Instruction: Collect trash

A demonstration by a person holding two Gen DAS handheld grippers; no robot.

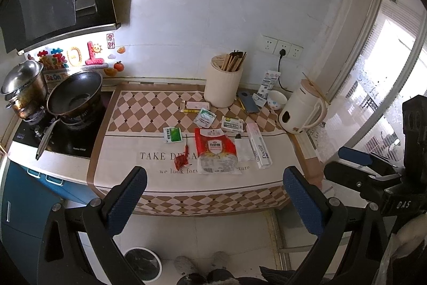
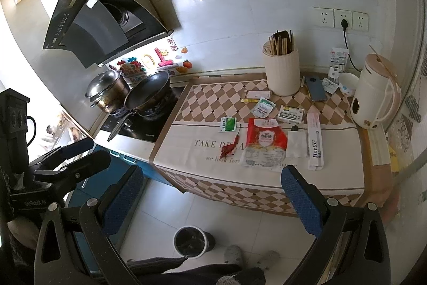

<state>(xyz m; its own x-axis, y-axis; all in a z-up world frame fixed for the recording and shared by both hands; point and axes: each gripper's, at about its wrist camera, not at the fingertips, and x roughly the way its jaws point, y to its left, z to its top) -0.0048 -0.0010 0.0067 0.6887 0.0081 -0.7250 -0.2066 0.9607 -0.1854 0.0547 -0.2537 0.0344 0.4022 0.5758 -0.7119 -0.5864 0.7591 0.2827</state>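
Plainly, nothing looks collected yet
Left gripper (image 1: 213,186): fingers spread wide, holding nothing, hovering off the counter's front edge
Right gripper (image 2: 213,186): also wide and bare
Red-and-white bag (image 1: 216,151): at twelve o'clock, just past the left fingers
Red wrapper (image 1: 181,160): eleven o'clock
Toothpaste box (image 1: 259,146): one o'clock
Green sachet (image 1: 172,134): farther out, eleven o'clock
Bin (image 2: 190,241): floor, six o'clock, seemingly bare
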